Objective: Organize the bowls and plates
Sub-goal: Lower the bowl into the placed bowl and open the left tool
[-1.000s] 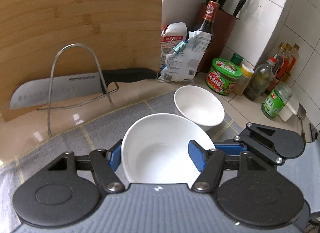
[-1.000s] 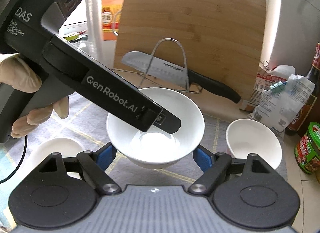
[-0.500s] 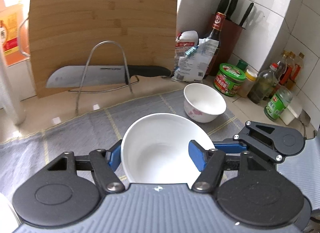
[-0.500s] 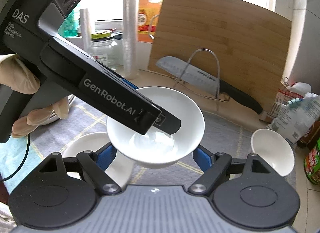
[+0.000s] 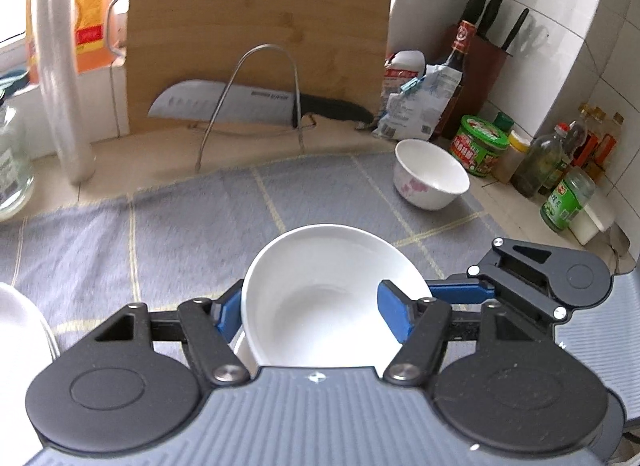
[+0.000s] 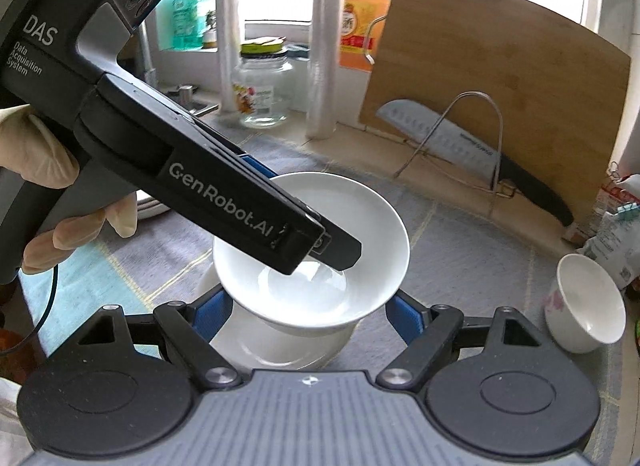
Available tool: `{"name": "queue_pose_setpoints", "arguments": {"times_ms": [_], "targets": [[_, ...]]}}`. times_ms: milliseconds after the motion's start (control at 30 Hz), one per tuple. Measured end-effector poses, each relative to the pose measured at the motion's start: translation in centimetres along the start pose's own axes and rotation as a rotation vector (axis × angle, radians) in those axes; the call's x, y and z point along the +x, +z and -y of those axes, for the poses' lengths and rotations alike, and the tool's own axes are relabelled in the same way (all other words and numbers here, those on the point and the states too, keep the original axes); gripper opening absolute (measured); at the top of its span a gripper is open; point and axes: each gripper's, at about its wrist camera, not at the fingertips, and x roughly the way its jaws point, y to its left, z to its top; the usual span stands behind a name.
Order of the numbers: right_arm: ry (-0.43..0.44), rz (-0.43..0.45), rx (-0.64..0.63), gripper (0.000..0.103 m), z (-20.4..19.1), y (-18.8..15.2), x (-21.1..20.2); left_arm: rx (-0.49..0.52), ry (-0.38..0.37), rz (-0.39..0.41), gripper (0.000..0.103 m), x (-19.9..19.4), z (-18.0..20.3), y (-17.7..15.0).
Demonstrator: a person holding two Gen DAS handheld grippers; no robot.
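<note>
lower bowl [image 6: 280, 350] mostly hidden, jar [image 5: 10, 169] cut off

The left gripper [image 5: 312, 316] is closed on a rim, with one finger inside and one outside. The right gripper [image 6: 308, 312] stays low behind, its jaws wide apart.

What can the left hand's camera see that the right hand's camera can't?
Only the left wrist view shows the dark red knife block, the green-lidded jar and the row of sauce bottles by the tiled wall.

Only the right wrist view shows the gloved hand, the green soap bottle and the second white bowl underneath.

Both show the wide white bowl held by the left gripper, the bamboo cutting board and the small flowered bowl.
</note>
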Motion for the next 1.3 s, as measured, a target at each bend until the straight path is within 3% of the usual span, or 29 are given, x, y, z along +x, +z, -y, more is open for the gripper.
{"name": "queue_pose_setpoints", "arguments": {"times_ms": [400, 1067, 1300], "targets": [[0.024, -0.045, -0.014, 0.087, -1.3, -0.4, 0.3, -0.028, -0.009, -0.019, 0.068, -0.3, -0.7, -1.9], [0.026, -0.073, -0.016, 0.087, -1.4, -1.0, 0.8, -0.048, -0.013, -0.029, 0.068, 0.4, -1.1, -2.4], [0.025, -0.08, -0.019, 0.089, -1.3, -0.9, 1.0, -0.039, -0.027, -0.015, 0.08, 0.4, -1.0, -2.6]]}}
